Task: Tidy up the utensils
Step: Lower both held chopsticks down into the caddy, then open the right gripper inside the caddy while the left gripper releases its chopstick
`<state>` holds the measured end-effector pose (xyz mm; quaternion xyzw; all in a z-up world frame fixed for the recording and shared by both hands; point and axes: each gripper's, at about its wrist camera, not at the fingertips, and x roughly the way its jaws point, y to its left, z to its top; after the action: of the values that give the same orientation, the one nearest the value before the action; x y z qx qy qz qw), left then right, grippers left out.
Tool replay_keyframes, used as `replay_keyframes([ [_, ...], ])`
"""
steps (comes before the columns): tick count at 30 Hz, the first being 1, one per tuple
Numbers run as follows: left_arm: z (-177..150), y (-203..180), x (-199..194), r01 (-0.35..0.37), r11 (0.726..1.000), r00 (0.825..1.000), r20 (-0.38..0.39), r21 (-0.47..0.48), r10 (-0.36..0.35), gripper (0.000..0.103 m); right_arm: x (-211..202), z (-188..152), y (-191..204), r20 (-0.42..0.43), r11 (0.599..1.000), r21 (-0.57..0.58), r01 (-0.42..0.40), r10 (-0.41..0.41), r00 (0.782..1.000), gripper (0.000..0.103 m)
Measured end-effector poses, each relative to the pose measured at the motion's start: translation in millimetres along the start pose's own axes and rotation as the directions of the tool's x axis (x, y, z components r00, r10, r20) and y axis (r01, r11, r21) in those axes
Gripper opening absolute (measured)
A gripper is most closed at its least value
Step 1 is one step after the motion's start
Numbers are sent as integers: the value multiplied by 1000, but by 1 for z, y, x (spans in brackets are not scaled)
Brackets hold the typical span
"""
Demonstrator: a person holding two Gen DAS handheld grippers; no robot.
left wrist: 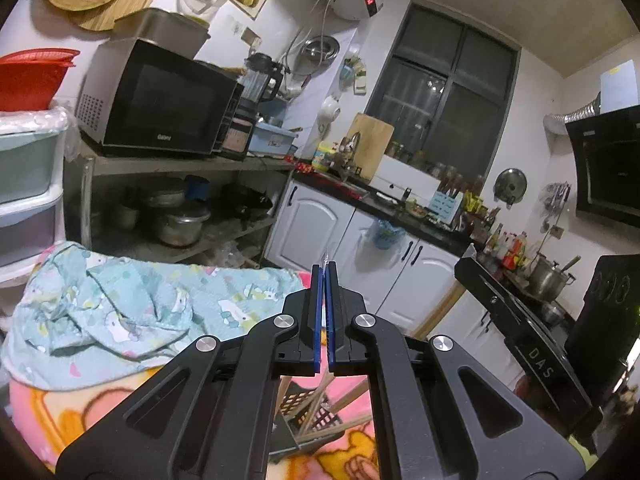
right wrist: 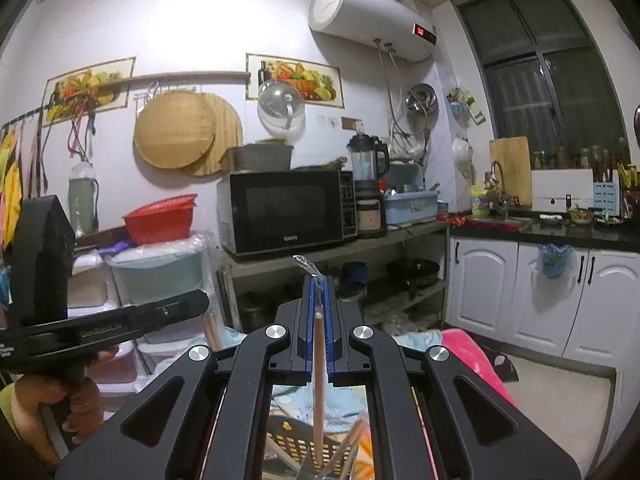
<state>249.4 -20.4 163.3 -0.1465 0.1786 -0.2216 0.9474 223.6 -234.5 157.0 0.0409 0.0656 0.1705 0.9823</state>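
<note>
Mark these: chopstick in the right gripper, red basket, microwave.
chopstick (right wrist: 319, 376), right wrist view, mid shaft below the pads
red basket (right wrist: 160, 222), right wrist view, front wall
microwave (right wrist: 288, 210), right wrist view, door glass

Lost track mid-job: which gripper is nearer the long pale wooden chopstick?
Right. The right gripper is shut on the chopstick; the left gripper is off to its left, apart.

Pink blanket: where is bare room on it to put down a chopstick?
Bare pink blanket shows between the crumpled blue cloth and the black basket. The basket itself is crowded with chopsticks, right under the grippers.
</note>
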Motion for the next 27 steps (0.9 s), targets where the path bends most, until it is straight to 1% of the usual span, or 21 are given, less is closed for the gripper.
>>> replay_keyframes([
  [8,-23,13,20,-22,1000,998,-64,-12,21,0,22,-29,-1,-71,1000,11,12,-11,997,5],
  [11,-30,16,25,-25,1000,996,-82,-13,24,0,31,-41,-1,-107,1000,16,20,-19,994,6],
  [12,-32,17,26,-28,1000,996,-88,-12,27,0,35,-45,-2,-132,999,18,33,-30,991,7],
  [13,-34,19,27,-32,999,995,-98,-13,30,0,37,-47,-3,-149,999,21,44,-40,988,15],
  [14,-36,21,28,-34,999,994,-105,-18,32,1,38,-50,-5,-166,998,31,55,-49,985,32],
  [15,-38,22,28,-40,999,993,-108,-21,37,7,38,-52,-6,-172,997,43,59,-50,984,38],
  [16,-39,24,27,-47,999,993,-112,-25,44,18,35,-54,-10,-172,996,68,59,-47,984,40],
  [17,-41,26,26,-53,998,992,-115,-27,49,24,33,-56,-12,-173,995,78,62,-48,984,42],
  [18,-42,27,24,-59,998,992,-116,-29,55,33,32,-57,-14,-178,994,85,68,-52,983,44],
  [20,-43,29,20,-64,997,992,-116,-36,60,37,24,-59,-18,-176,991,96,93,-75,982,52],
  [22,-43,30,15,-70,997,992,-109,-40,66,49,18,-60,-22,-174,989,110,103,-83,981,55],
  [23,-43,30,12,-71,997,992,-106,-40,66,57,14,-61,-24,-176,987,117,110,-89,980,58],
  [25,-43,30,6,-72,996,993,-99,-44,67,70,6,-63,-27,-183,984,127,124,-99,978,60],
  [26,-43,30,2,-71,997,993,-94,-45,66,73,2,-64,-28,-184,983,130,126,-101,978,61],
  [27,-44,29,-1,-70,997,994,-89,-42,66,81,-2,-65,-29,-184,983,132,127,-102,978,62],
])
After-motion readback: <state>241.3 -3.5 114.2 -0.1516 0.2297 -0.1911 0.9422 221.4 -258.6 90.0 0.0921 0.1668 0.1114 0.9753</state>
